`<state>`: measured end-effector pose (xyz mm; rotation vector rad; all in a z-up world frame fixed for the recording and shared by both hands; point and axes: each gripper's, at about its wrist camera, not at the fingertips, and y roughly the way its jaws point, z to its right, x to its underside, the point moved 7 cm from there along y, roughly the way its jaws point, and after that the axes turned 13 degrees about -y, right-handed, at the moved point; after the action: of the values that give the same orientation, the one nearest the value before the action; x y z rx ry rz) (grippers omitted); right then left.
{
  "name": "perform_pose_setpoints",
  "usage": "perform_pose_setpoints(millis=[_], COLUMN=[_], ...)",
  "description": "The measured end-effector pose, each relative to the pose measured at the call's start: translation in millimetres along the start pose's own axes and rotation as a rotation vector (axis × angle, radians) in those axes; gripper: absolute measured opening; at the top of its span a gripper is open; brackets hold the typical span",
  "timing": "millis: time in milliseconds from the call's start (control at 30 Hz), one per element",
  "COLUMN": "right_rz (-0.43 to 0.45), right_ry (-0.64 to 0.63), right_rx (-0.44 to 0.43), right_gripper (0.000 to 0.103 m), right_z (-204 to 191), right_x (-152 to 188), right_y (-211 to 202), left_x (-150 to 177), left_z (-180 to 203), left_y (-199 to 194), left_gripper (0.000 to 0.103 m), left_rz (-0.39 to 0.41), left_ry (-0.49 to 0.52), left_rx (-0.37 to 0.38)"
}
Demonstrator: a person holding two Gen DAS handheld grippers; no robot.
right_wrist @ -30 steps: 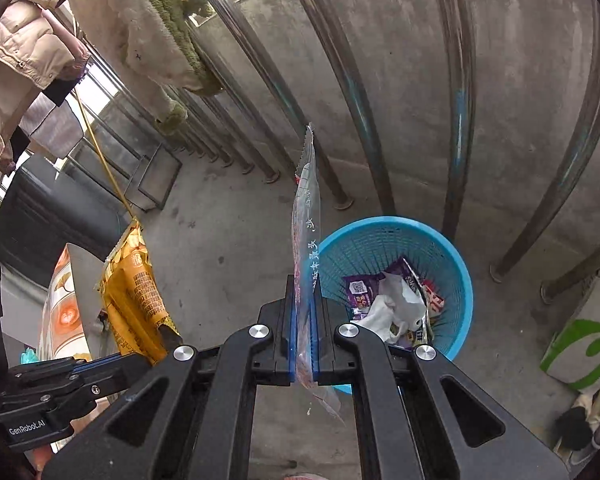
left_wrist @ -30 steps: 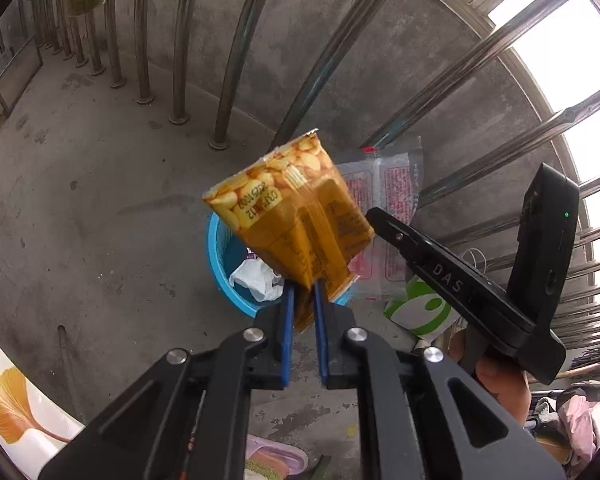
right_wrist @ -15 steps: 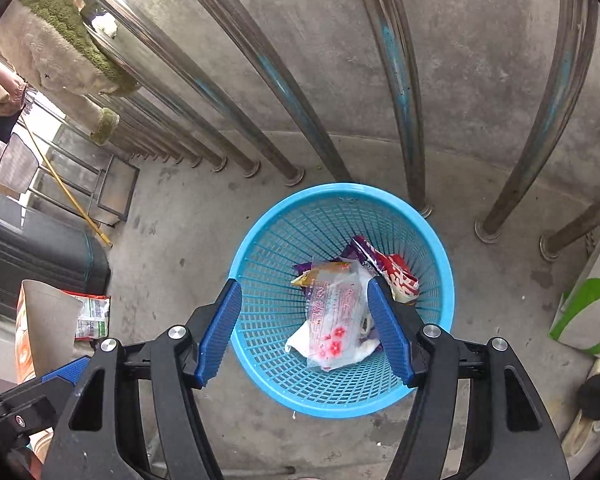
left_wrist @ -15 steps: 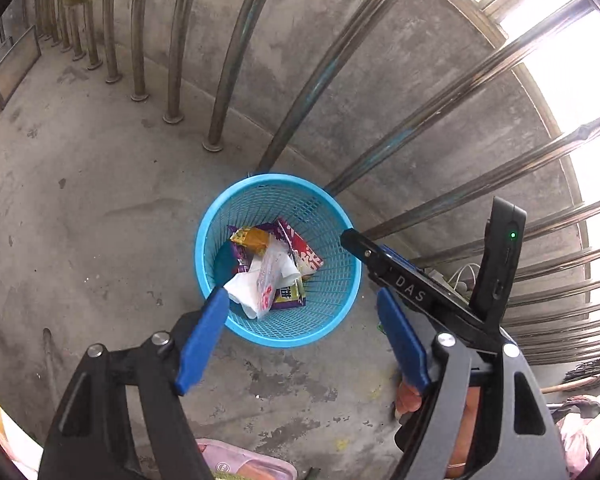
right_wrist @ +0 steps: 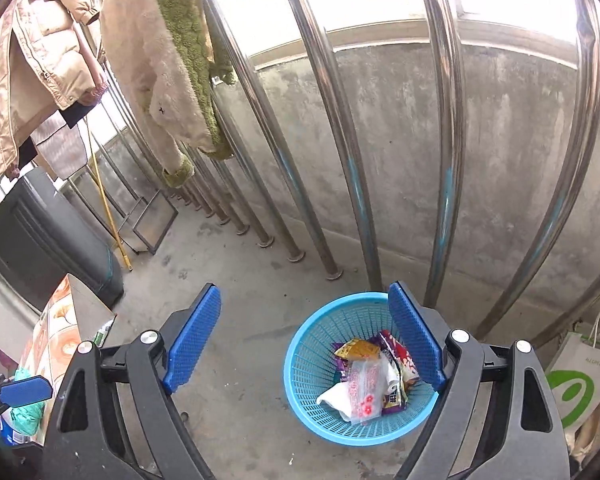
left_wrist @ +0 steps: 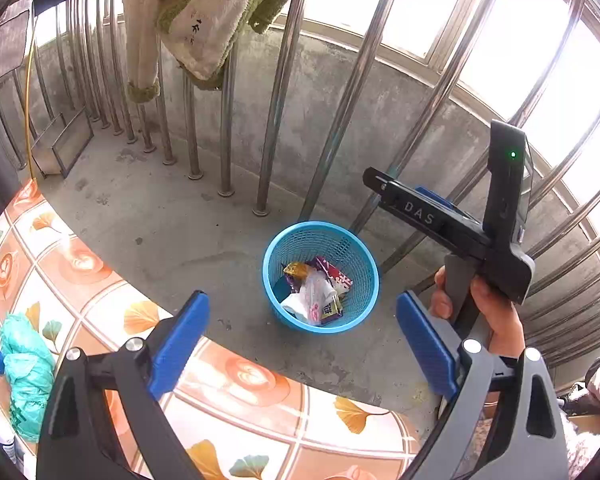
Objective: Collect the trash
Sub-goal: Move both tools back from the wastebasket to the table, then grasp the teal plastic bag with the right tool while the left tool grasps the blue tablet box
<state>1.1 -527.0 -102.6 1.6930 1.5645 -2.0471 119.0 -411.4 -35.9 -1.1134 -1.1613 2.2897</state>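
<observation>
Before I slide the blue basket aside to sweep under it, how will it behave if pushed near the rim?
The blue basket looks like thin mesh plastic, so probably light and somewhat flexible. It holds only wrappers, which likely add little weight, so a rim-high push might tip it rather than slide it. The rough concrete floor may drag at its base; pushing low seems safer.

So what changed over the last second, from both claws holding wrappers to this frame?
Both wrappers were let go: the yellow snack bag from the left claw and the clear packet from the right claw now lie in the blue basket. Both claws opened and pulled back and up, so the basket looks smaller. The basket stayed by the railing bars.
</observation>
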Motion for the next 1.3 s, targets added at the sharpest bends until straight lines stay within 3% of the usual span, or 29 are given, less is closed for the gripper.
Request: perform_pose_setpoints(millis=[100, 300, 433, 567, 700, 800, 1033, 1133, 1200, 1300], right_rz=[0.032, 0.081, 0.072, -0.017, -0.136, -0.223, -0.383, -0.459, -0.491, -0.503], right_ry=[-0.056, -0.192, -0.283, -0.355, -0.421, -0.440, -0.385, -0.355, -0.359, -0.374], right_rx=[-0.029, -0.147, -0.285, -0.466, -0.633, -0.722, -0.765, -0.769, -0.785, -0.813], right_gripper=[0.084, 0.089, 0.090, 0.090, 0.090, 0.090, 0.088, 0.070, 0.053, 0.049], right_z=[-27, -93, -147, -212, -280, -322, -369, -374, -375, -372], right_x=[-9, -23, -24, -7, 23, 45, 75, 85, 92, 95], right_y=[-17, -55, -77, -83, -79, -73, -38, -23, -19, -22], left_x=[23, 84, 132, 176, 209, 219, 228, 230, 229, 233], left_z=[-25, -107, -172, -235, -278, -294, -306, -300, -295, -297], left_y=[-49, -139, -185, -216, -220, -218, -189, -171, -167, -163], left_gripper=[0.098, 0.098, 0.098, 0.098, 0.098, 0.098, 0.098, 0.098, 0.098, 0.098], left_rz=[0.061, 0.216, 0.299, 0.358, 0.380, 0.383, 0.339, 0.326, 0.340, 0.351], left_ry=[-0.003, -0.135, -0.277, -0.457, -0.623, -0.671, -0.650, -0.647, -0.646, -0.677], left_rx=[-0.028, -0.139, -0.245, -0.301, -0.332, -0.329, -0.447, -0.458, -0.435, -0.398])
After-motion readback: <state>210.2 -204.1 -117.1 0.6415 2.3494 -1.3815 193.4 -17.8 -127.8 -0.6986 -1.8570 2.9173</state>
